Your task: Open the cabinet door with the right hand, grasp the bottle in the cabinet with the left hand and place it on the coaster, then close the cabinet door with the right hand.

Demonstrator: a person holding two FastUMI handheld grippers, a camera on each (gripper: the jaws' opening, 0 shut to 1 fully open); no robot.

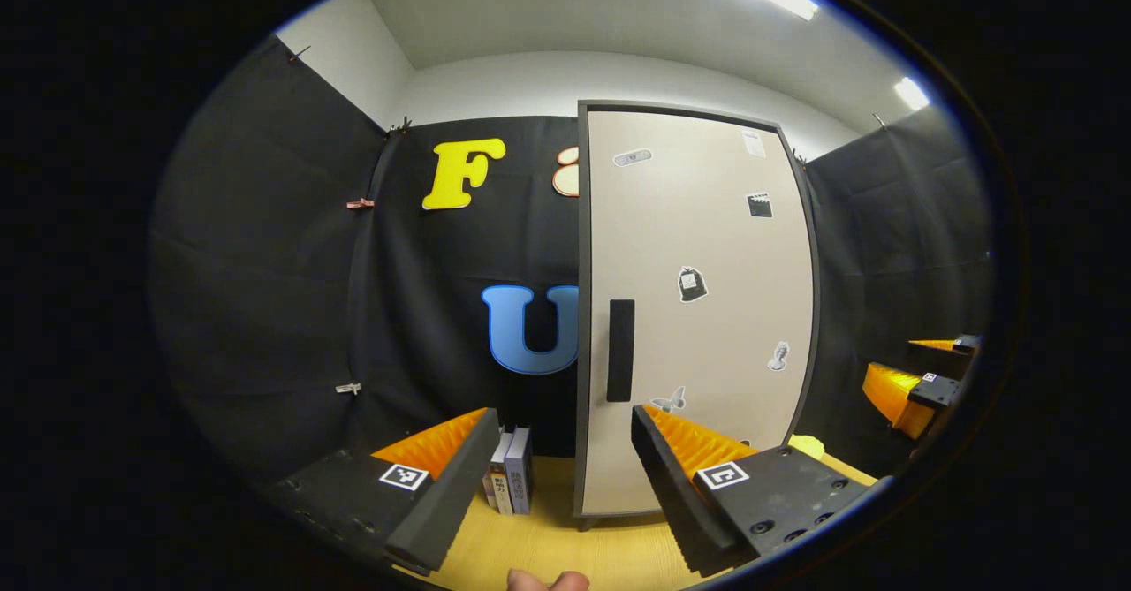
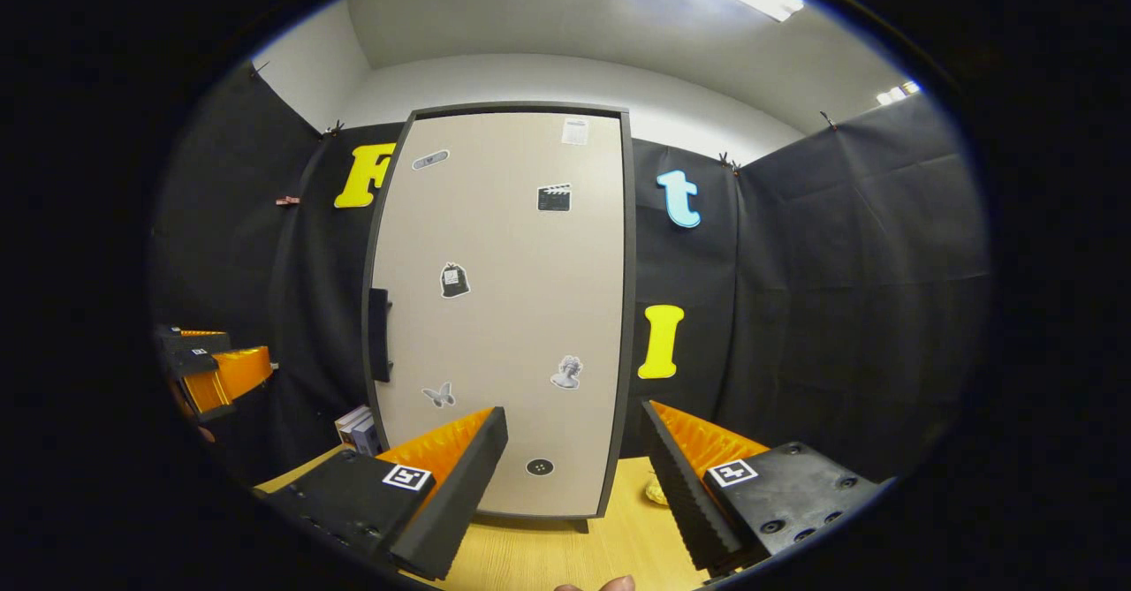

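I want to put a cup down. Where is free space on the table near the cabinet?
Bare table lies in front of the cabinet door, between the open left tool and books. It is crowded left of the cabinet by the books; a yellow item sits right.

Closed beige cabinet door (image 2: 499, 308) hiding whatever stands inside. Small pale yellow object (image 2: 655, 490) half hidden behind right tongs (image 2: 574, 458), too small to identify. Upright books (image 1: 511, 481) partly covered by left tongs (image 1: 565, 454).
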